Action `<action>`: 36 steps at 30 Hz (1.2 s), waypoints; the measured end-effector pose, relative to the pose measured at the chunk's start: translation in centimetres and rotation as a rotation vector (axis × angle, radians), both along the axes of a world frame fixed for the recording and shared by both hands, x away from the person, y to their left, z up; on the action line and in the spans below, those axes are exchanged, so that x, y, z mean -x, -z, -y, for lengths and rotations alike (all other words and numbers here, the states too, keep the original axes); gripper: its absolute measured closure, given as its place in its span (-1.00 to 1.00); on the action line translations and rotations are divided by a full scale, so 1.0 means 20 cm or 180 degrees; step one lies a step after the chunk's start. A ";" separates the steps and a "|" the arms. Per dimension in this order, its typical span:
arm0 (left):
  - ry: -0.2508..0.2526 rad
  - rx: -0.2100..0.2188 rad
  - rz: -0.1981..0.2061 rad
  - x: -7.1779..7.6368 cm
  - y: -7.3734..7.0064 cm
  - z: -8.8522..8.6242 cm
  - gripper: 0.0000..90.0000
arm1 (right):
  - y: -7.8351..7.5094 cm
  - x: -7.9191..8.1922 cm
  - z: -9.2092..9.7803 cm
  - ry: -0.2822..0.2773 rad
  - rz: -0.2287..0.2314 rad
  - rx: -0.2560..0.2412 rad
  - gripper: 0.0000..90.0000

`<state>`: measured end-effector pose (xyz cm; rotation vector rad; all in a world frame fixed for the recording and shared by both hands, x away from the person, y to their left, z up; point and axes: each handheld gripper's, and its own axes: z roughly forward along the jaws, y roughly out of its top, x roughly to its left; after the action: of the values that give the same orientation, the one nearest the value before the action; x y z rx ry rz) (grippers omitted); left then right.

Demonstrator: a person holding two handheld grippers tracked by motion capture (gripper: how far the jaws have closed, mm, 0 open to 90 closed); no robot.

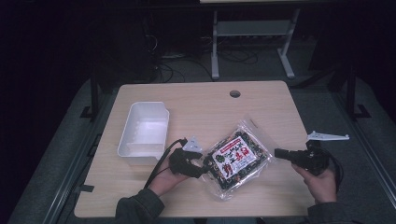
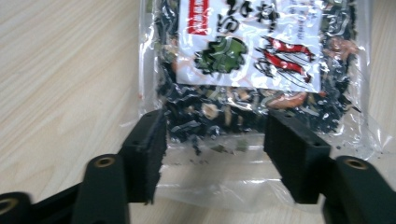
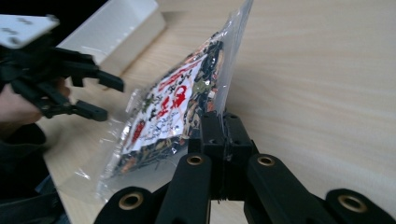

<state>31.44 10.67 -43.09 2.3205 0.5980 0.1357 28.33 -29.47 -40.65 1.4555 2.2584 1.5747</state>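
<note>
Clear seaweed packet (image 1: 237, 159), white-and-red label, near the desk's (image 1: 201, 100) front edge; right tool (image 3: 223, 122) clamps its edge, left tool (image 2: 212, 140) gapes; label print blurred.

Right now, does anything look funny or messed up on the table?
Yes, a little. The snack bag lies crooked, and the right gripper has pinched its edge and tipped that side up. The left gripper is open around its other end. Nothing spilled.

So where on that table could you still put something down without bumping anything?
The far strip of the table between the white tray and the round hole is bare, as is the near right corner. It is crowded mid-front, where the left claw and right claw meet the snack bag.
</note>
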 end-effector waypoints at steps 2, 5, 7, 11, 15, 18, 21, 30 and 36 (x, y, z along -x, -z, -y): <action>0.0010 0.0105 -0.0043 -0.01 -0.01 0.01 -0.25 | -0.07 0.01 0.00 -0.0059 0.0123 0.0013 0.98; 0.0001 0.0175 -0.0089 -0.02 -0.01 0.01 -0.28 | -0.14 0.02 -0.01 -0.0130 0.0222 0.0035 0.98; -0.0020 0.0243 -0.0107 -0.03 -0.02 0.01 -0.35 | -0.20 0.03 -0.02 -0.0193 0.0298 0.0069 0.98; -0.0017 0.0365 -0.0204 -0.05 -0.02 0.00 -0.39 | -0.29 0.04 -0.04 -0.0335 0.0428 0.0131 0.98; 0.0008 0.0451 -0.0311 -0.08 -0.01 0.01 -0.43 | -0.36 0.04 -0.06 -0.0493 0.0553 0.0150 0.98; 0.0047 0.0535 -0.0431 -0.09 0.01 0.01 -0.49 | -0.41 0.04 -0.07 -0.0586 0.0633 0.0155 0.98; 0.0143 0.0621 -0.0530 -0.09 0.02 0.03 -0.46 | -0.46 0.04 -0.09 -0.0665 0.0722 0.0135 0.98; 0.0298 0.0843 -0.0764 -0.11 0.04 0.06 -0.31 | -0.49 0.01 -0.12 -0.0703 0.0781 0.0115 0.98; 0.0328 0.0829 -0.0757 -0.11 0.04 0.06 0.00 | -0.49 -0.01 -0.14 -0.0690 0.0805 0.0096 0.98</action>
<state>33.59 9.51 -43.92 2.1214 0.5739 -0.2559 28.47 -26.68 -30.83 0.9668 2.3385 1.6613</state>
